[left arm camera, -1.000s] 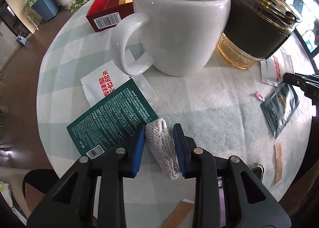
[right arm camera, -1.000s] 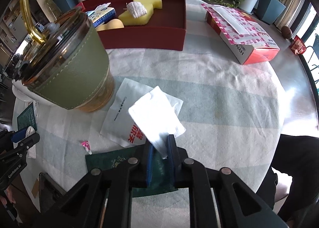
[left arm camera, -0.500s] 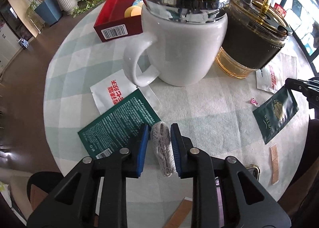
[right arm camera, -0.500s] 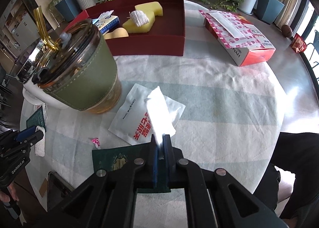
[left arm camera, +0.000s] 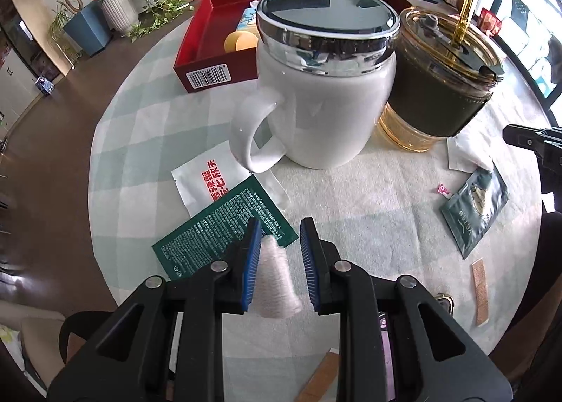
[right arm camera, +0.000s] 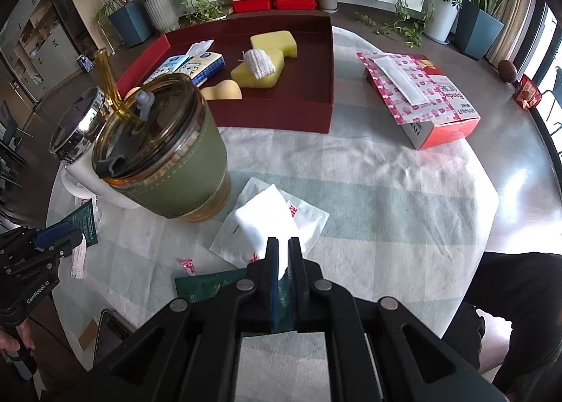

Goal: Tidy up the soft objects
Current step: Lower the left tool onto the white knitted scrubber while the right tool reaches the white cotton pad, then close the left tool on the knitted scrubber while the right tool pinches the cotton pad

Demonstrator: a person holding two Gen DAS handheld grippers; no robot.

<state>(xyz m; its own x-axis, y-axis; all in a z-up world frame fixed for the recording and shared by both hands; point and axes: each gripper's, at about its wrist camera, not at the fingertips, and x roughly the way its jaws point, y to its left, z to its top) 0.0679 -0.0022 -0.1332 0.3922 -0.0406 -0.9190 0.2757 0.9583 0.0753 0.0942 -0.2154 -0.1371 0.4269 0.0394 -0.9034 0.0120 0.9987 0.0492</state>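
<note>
My left gripper [left arm camera: 279,244] is shut on a white knitted cloth [left arm camera: 275,282], which hangs blurred between the blue pads above the table. The right wrist view shows the same cloth [right arm camera: 78,258] dangling under that gripper at the left edge. My right gripper [right arm camera: 283,244] is shut on the corner of a soft white tissue [right arm camera: 263,222], raised over a white sachet. Farther back, the red tray [right arm camera: 274,117] holds yellow sponges [right arm camera: 267,61], another knitted piece [right arm camera: 260,63] and a tissue pack [right arm camera: 189,66].
A white lidded mug [left arm camera: 326,103] and a green-sleeved tumbler [left arm camera: 439,92] with a straw stand between the grippers and the tray. Green sachets [left arm camera: 224,226], white sachets and plasters lie on the checked cloth. A pink box [right arm camera: 421,99] sits at right. A person's dark sleeve is at lower right.
Both grippers have risen. The right jaws closed fully on the tissue and lifted it. The left jaws tightened on the knitted cloth and raised it off the table.
</note>
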